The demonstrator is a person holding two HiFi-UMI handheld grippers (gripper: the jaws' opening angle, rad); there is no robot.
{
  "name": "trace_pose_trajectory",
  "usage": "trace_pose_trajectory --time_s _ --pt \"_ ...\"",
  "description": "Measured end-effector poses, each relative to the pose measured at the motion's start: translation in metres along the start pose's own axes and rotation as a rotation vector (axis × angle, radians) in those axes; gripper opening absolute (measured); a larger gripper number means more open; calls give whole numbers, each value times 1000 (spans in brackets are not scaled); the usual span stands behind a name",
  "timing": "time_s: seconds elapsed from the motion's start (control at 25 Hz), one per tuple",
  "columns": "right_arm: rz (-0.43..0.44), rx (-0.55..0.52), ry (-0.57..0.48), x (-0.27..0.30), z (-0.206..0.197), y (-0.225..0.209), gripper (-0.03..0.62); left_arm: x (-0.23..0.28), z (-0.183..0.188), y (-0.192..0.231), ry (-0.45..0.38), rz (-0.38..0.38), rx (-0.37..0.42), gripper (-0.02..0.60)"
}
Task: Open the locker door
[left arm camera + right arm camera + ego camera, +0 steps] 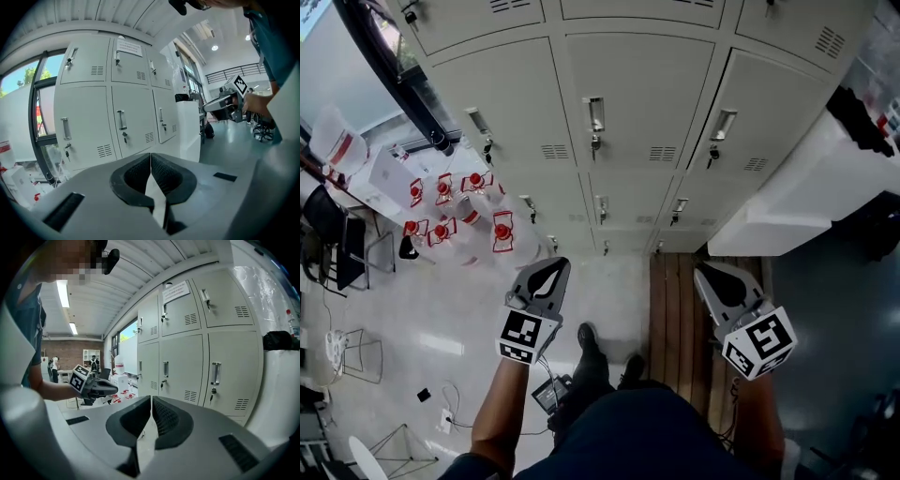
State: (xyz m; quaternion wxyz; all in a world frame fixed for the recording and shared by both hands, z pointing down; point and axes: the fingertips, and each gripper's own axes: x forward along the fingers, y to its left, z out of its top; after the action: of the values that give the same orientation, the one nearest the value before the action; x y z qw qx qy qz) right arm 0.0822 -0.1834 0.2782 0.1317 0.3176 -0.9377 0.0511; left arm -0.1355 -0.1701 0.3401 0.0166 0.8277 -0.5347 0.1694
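Task not yet begun: we hold the left gripper [551, 270] and right gripper [709, 276] clenched on nothing, both well short of the grey lockers [637, 84] ahead, where every visible locker door [661, 112] sits closed, its handle [594, 112] untouched.

Top-row lockers [619, 7] run off the upper edge — door notice [176, 291] print unreadable.

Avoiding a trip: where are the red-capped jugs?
In the head view's left, the red-capped jugs stand on the floor beside the lockers, beyond the left gripper.
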Motion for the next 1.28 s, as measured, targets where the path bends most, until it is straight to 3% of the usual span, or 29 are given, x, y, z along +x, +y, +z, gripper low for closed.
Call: trace_pose_trajectory --time_s 0.32,1.08,1.28 --pt "-88 67 69 23 -30 -20 38 70 -35 44 32 -18 -55 18" --pt "-207 208 259 70 -149 -67 38 253 -177 95 139 1 -123 20" --pt "-219 244 309 78 -187 -72 38 294 -213 100 177 17 -147 93"
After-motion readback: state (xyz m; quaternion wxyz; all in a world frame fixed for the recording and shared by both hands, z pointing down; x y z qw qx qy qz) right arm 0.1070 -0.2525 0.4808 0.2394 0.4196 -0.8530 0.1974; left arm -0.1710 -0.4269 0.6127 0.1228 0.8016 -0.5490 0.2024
